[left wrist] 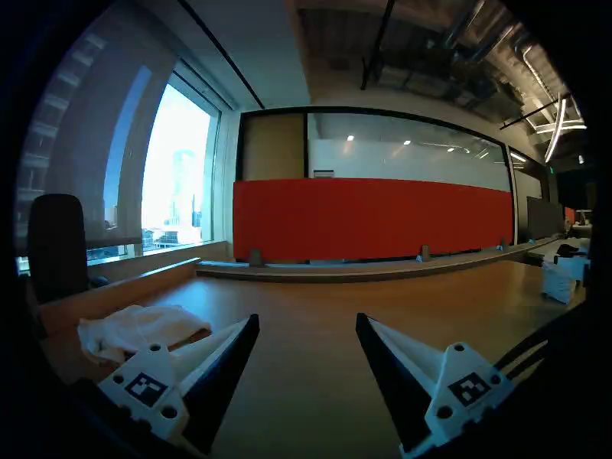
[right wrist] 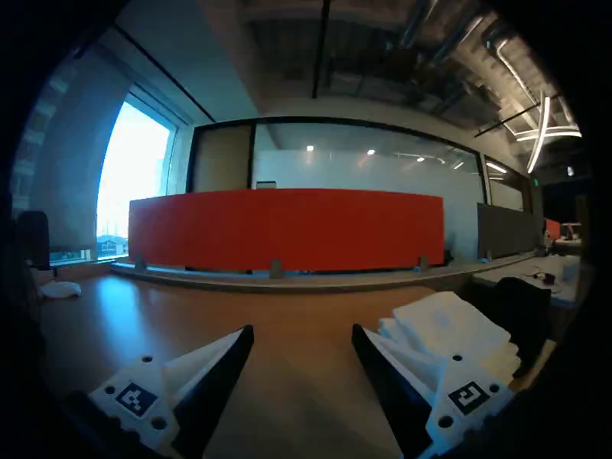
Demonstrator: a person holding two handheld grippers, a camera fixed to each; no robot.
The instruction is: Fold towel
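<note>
The left gripper (left wrist: 307,325) hangs over the wooden counter (left wrist: 329,294) with its fingers spread and nothing between them. A crumpled white towel (left wrist: 138,325) lies just left of it. The right gripper (right wrist: 302,335) is likewise spread and empty, with a stack of folded towels (right wrist: 451,325) just beside its right finger. A red screen (left wrist: 375,218) stands along the counter's far edge, with a bright window (left wrist: 174,183) to its left.

White left gripper (left wrist: 307,315), black-faced fingers (left wrist: 222,367), square markers (left wrist: 145,388)
</note>
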